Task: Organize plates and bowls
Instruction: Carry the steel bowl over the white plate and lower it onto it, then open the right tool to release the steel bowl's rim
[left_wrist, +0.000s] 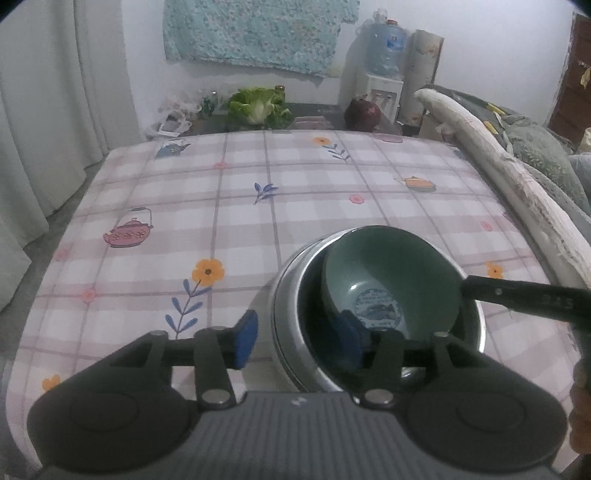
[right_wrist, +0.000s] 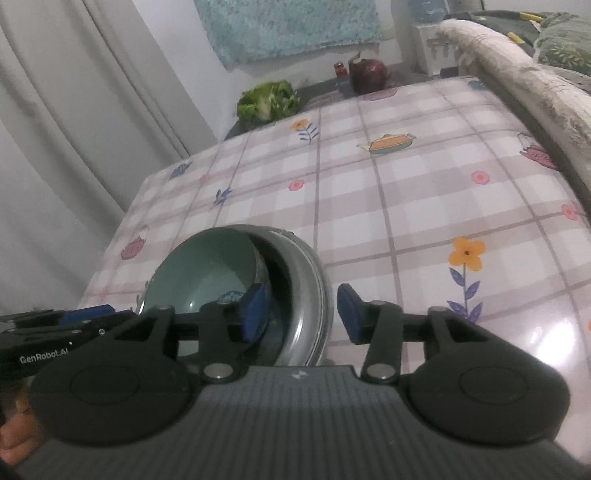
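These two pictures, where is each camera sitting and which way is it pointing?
Left wrist: sits on the left gripper, facing across the checked tablecloth toward the far wall; its open blue fingers straddle the steel bowl's near rim.
Right wrist: sits on the right gripper, tilted, open fingers straddling the steel bowl's wall; fingertips of the person's hand show at lower left.
Shared: the green bowl leaning inside the steel bowl, and each other's gripper.

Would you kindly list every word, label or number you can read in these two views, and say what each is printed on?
"GenRobot.AI": white lettering on the black body of the left hand-held gripper, seen in the right wrist view.
Round blue emblem inside the green bowl: has lettering, too blurred to read.
Blue label on the water jug: too small to read.
Embossed marks on the right hand-held gripper: illegible.
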